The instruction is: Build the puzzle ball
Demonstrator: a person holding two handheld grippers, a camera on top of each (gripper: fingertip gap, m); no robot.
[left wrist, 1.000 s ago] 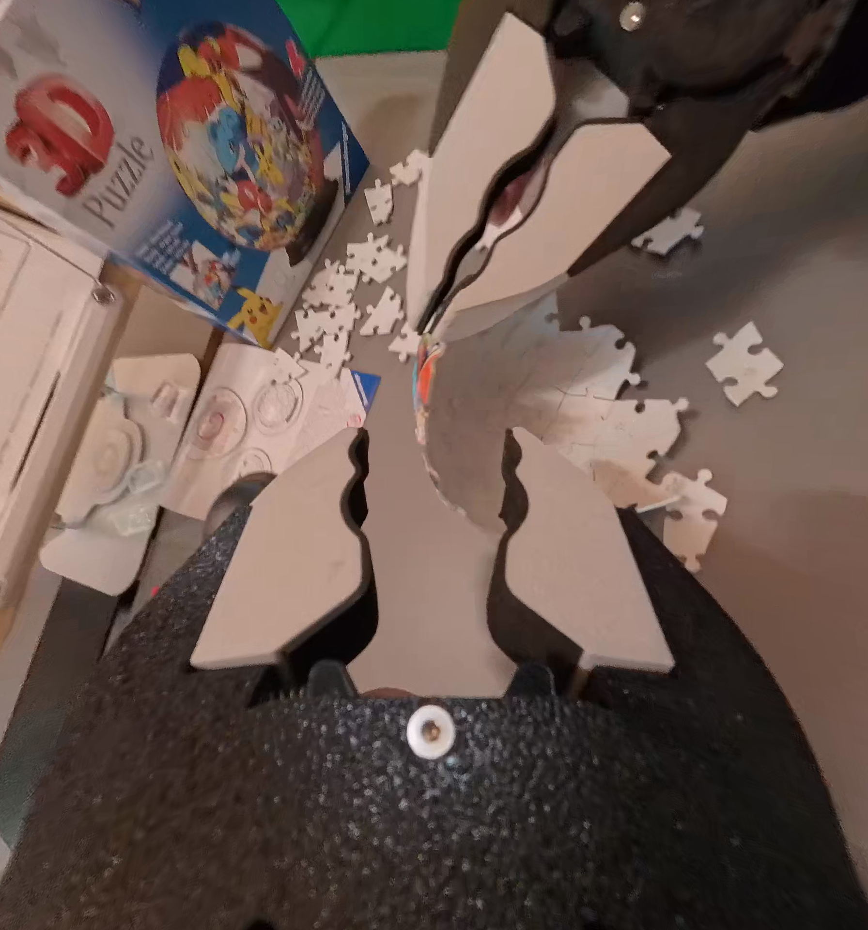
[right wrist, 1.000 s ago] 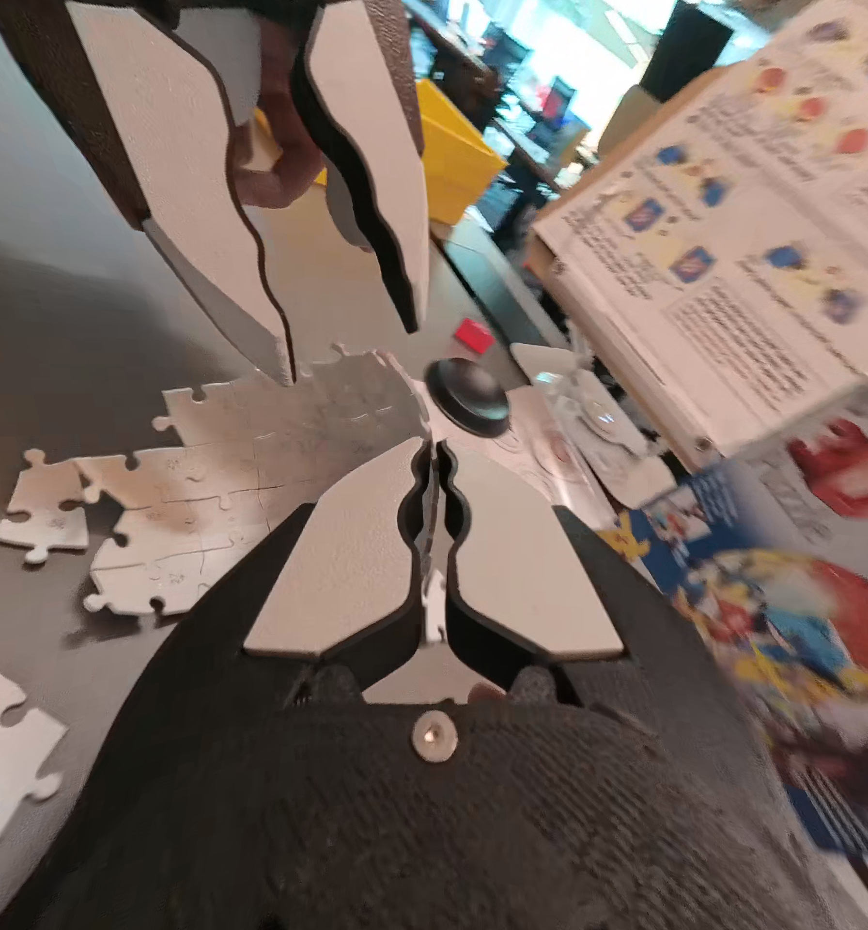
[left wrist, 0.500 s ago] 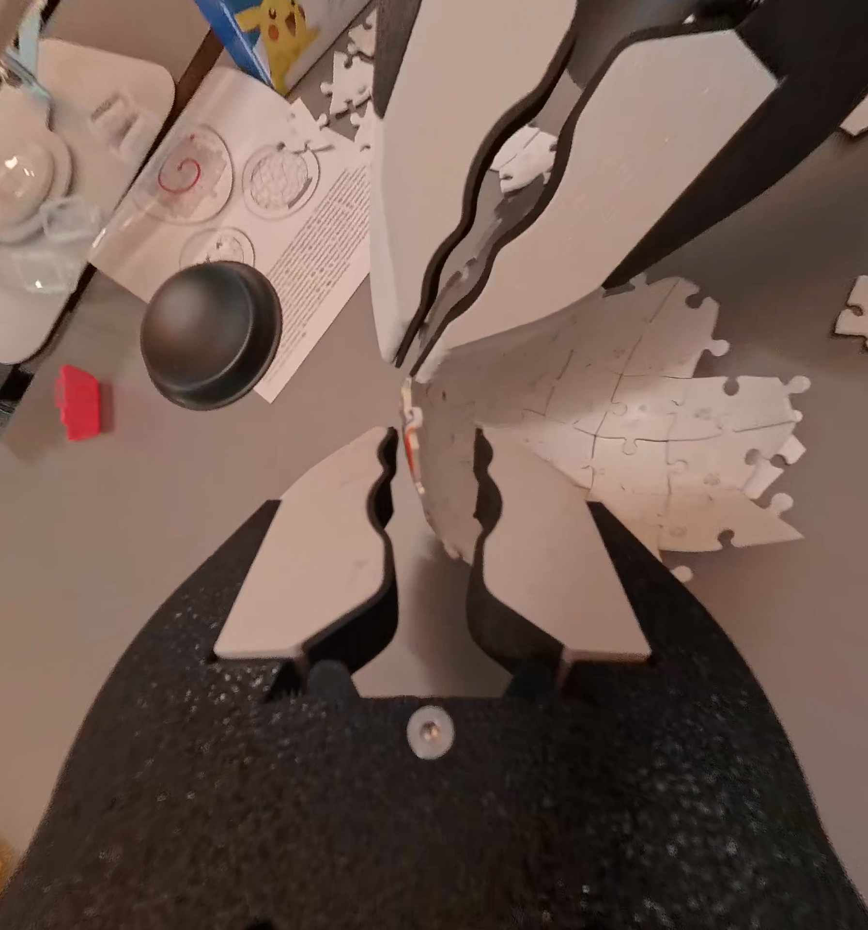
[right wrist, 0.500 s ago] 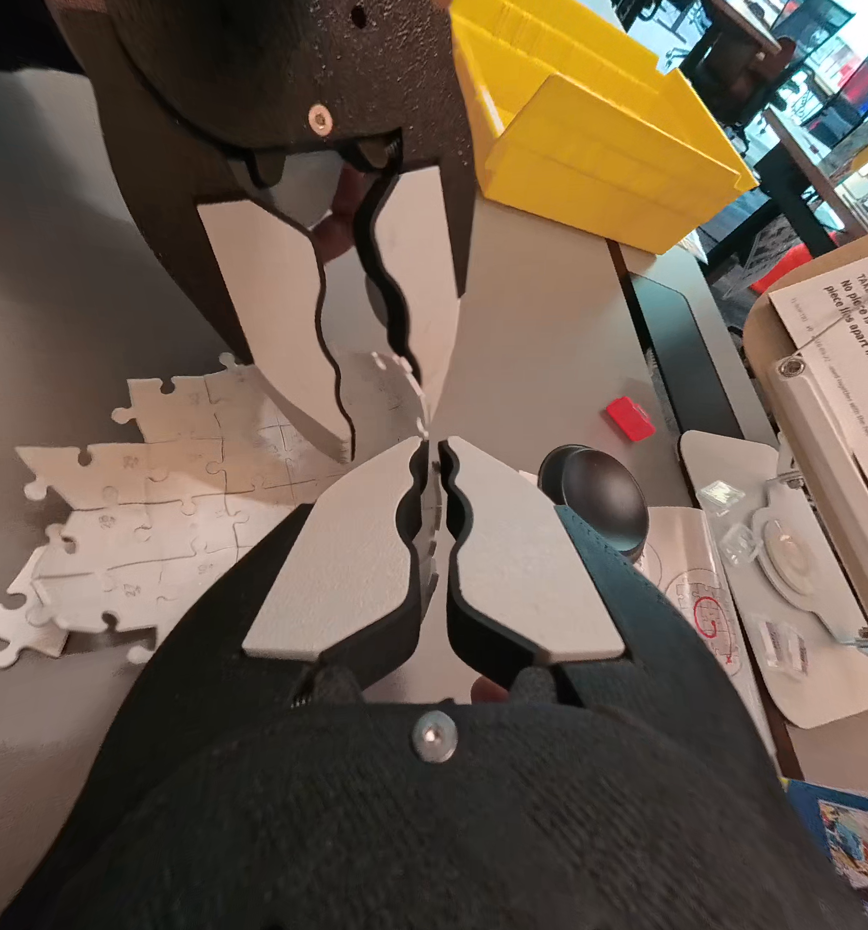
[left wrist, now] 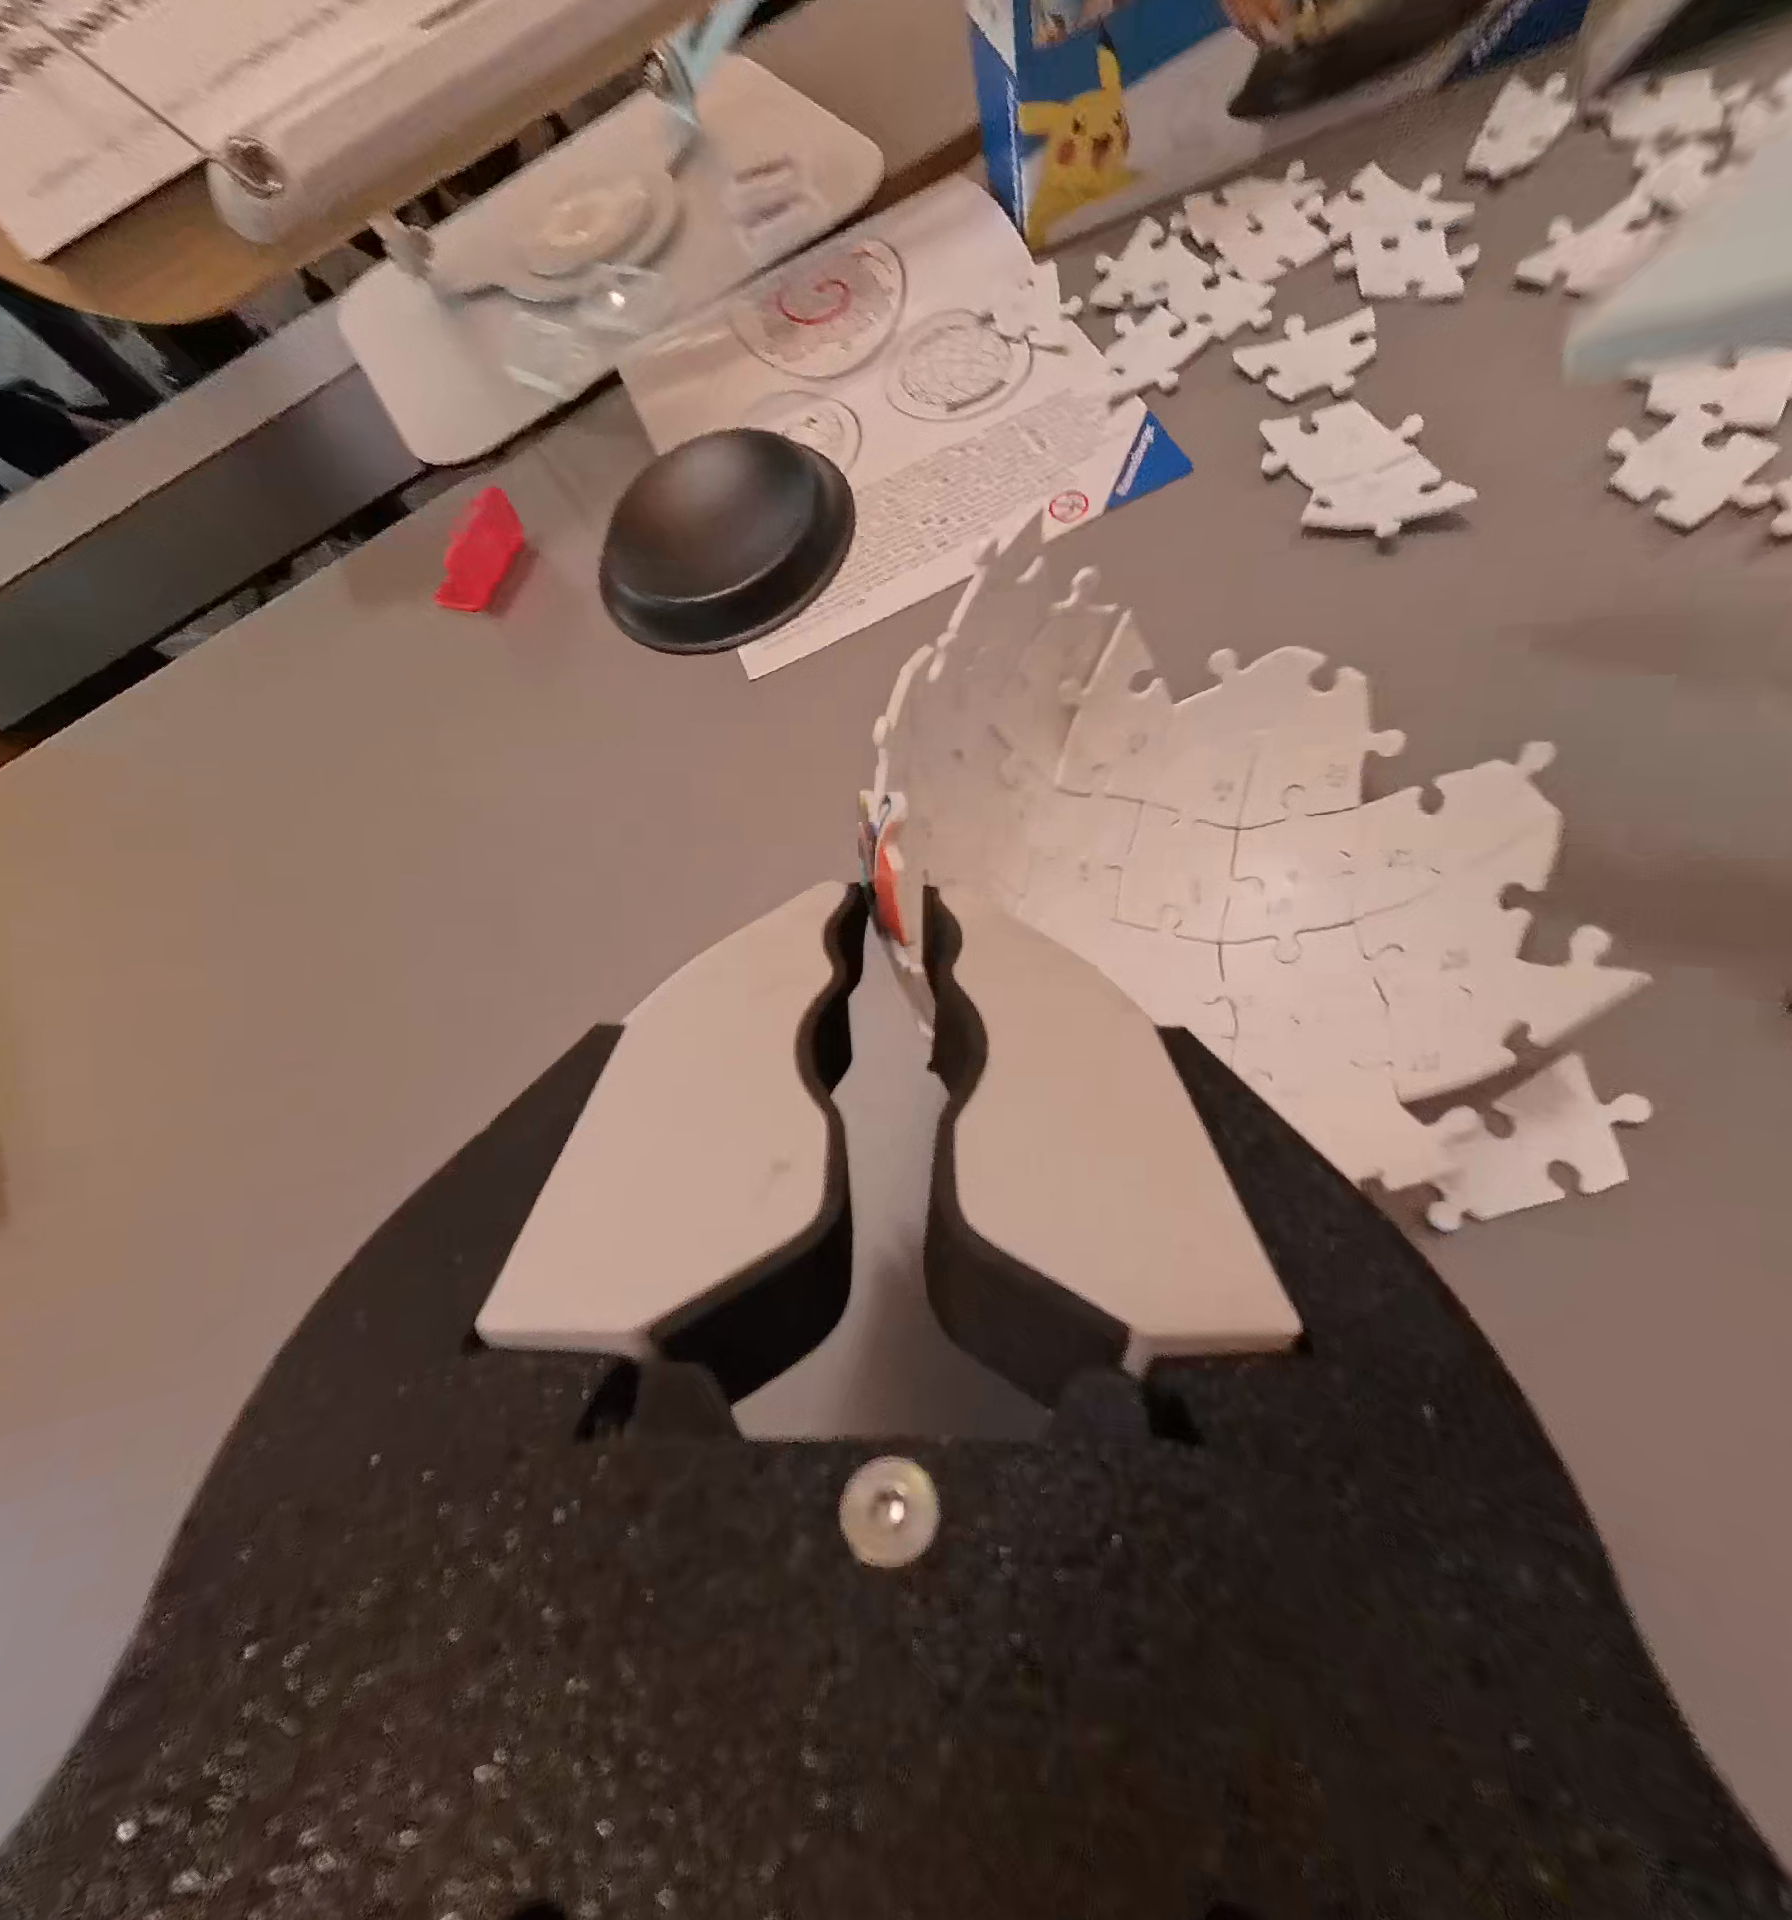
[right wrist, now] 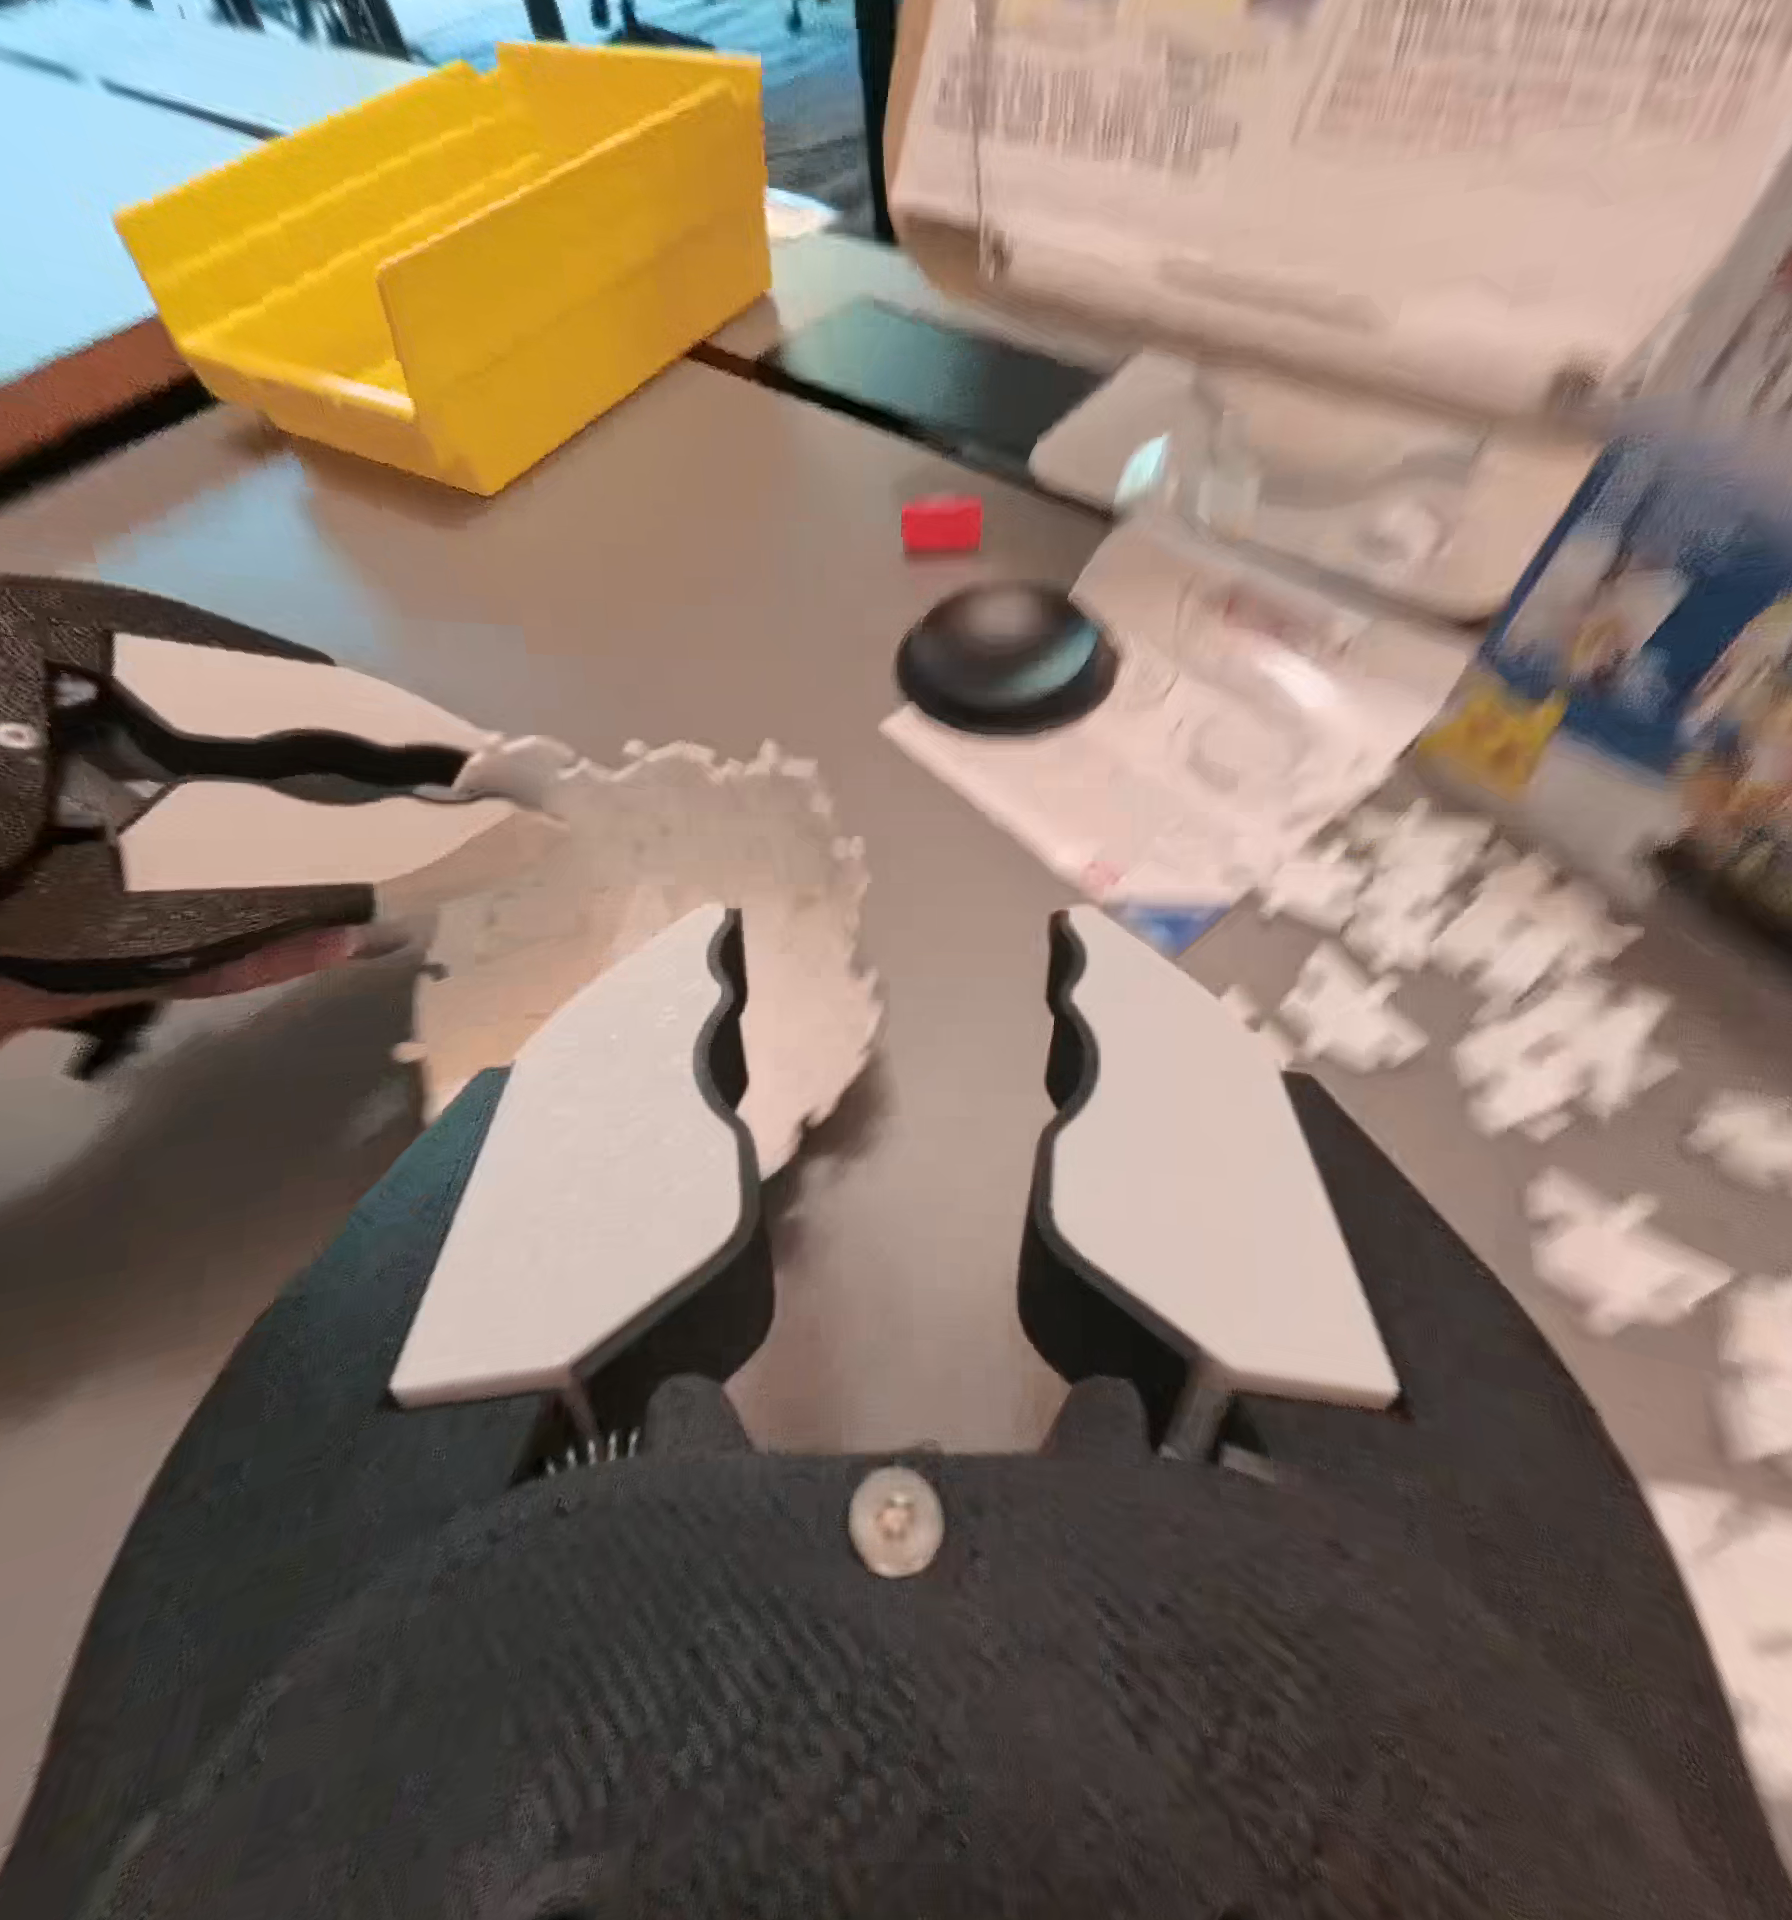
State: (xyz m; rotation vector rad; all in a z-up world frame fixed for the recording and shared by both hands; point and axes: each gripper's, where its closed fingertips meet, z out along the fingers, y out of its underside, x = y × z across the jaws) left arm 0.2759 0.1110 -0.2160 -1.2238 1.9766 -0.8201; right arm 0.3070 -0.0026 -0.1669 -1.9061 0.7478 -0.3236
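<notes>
- Left gripper [left wrist: 887, 904] pinches curved puzzle shell [left wrist: 1235, 894] by its rim, steadying it upright on the table [left wrist: 352, 935].
- Right gripper [right wrist: 892, 935] hangs open and empty, apparently free to fetch loose pieces [right wrist: 1443, 997].

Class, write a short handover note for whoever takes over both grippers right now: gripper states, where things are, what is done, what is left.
Left gripper: shut on the edge of the curved shell of joined pieces, holding it tilted up.
Right gripper: open, empty, beside the shell.
Loose pieces lie face down on the table near the box. Black stand sits on the instruction sheet.
Done: one partial shell.
Left: most pieces unjoined; ball not closed, not on stand.
</notes>
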